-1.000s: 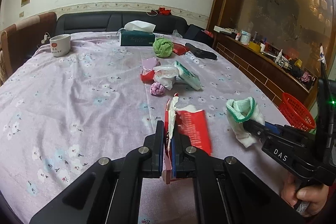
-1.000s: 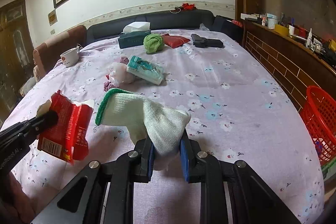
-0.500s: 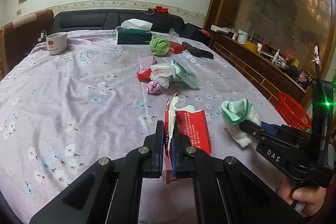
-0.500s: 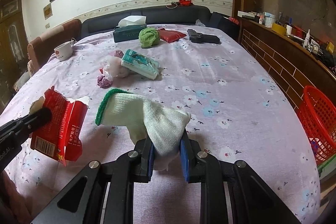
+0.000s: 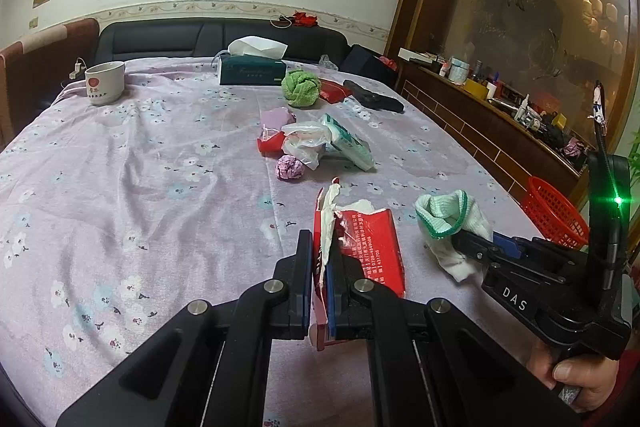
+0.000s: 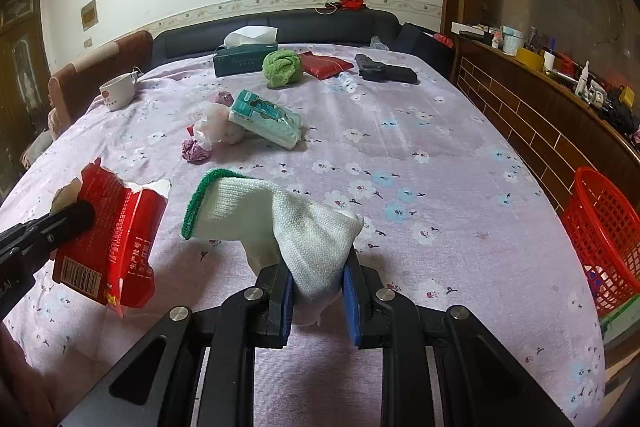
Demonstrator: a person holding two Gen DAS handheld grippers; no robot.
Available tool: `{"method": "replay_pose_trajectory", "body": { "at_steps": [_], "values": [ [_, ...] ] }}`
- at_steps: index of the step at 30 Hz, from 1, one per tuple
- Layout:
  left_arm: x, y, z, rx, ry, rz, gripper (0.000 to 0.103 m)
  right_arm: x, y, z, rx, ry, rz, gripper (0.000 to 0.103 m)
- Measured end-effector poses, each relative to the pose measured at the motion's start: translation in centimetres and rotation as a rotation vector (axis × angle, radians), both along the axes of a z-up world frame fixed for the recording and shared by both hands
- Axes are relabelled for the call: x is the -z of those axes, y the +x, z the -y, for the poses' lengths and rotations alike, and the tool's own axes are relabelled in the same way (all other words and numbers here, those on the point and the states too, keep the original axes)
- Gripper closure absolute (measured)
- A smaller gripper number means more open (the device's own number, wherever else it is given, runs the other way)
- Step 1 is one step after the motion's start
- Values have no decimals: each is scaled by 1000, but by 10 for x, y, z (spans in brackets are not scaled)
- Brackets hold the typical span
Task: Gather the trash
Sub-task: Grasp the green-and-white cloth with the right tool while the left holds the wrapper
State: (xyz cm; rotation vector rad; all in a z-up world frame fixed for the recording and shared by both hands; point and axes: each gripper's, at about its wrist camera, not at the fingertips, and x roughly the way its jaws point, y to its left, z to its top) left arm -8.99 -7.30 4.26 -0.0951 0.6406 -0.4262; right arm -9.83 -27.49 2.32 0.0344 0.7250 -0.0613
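My left gripper (image 5: 320,247) is shut on a torn red wrapper (image 5: 372,251), held above the tablecloth; the same red wrapper (image 6: 112,239) shows at the left of the right wrist view. A white knitted glove with a green cuff (image 6: 280,227) is clamped in my right gripper (image 6: 318,263), and that glove (image 5: 448,223) hangs to the right of the wrapper in the left wrist view. A red mesh basket (image 6: 608,235) stands off the table's right edge. More litter lies mid-table: a crumpled purple ball (image 5: 290,167), a clear plastic bag (image 5: 304,143) and a teal tissue pack (image 6: 266,117).
A floral lilac tablecloth (image 5: 140,167) covers the table. Further back stand a white cup (image 5: 105,83), a green tissue box (image 5: 252,71), a green cloth ball (image 5: 301,87), a red pouch (image 6: 324,65) and a black object (image 6: 384,69). A cluttered wooden ledge (image 6: 560,95) runs along the right.
Both views have shifted slightly, so the table objects sit a little lower and nearer in frame. Both grips are unchanged.
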Motion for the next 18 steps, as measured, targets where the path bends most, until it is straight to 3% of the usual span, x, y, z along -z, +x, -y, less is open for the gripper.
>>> {"method": "replay_pose_trajectory", "body": {
  "at_steps": [18],
  "values": [
    [0,0,0,1,-3,1,98,1,1,-1,0,-3,-7,81]
  ]
}}
